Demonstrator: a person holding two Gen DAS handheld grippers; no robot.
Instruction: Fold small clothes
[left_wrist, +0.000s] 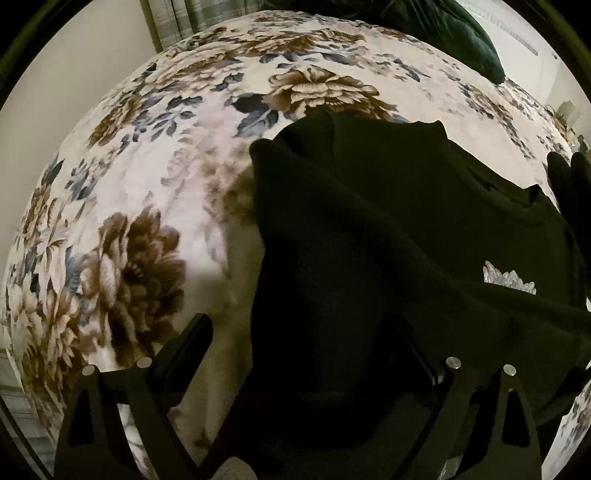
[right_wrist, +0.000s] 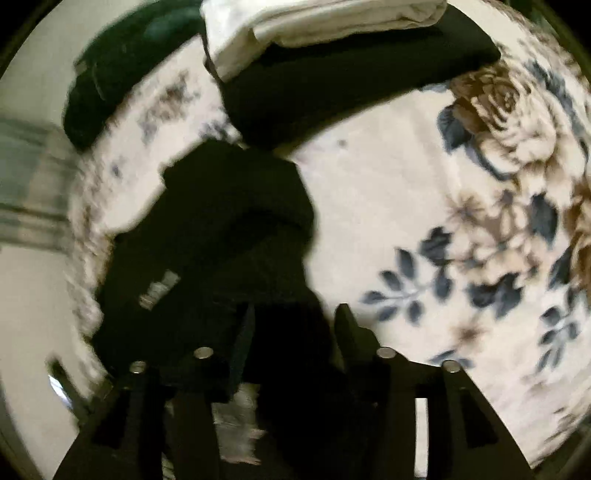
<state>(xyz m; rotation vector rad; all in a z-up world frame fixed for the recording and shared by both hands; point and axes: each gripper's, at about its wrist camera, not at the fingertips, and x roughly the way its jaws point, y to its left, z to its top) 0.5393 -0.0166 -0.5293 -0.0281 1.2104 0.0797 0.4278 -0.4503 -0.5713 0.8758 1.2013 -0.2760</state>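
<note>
A dark green, almost black small shirt (left_wrist: 388, 236) with a white chest print (left_wrist: 508, 280) lies crumpled on the flowered bedspread (left_wrist: 147, 184). My left gripper (left_wrist: 299, 332) is open, its jaws wide apart, with the shirt's lower cloth lying between and over the right finger (left_wrist: 413, 343). In the right wrist view the same shirt (right_wrist: 221, 240) is bunched. My right gripper (right_wrist: 295, 325) has its jaws partly apart with dark cloth between them; whether it grips the cloth is unclear.
A stack of folded clothes, a white piece (right_wrist: 314, 26) on a black piece (right_wrist: 351, 85), lies at the far side. Another dark green garment (right_wrist: 122, 66) lies beyond it, also in the left wrist view (left_wrist: 454, 33). A curtain (left_wrist: 177, 18) hangs behind the bed.
</note>
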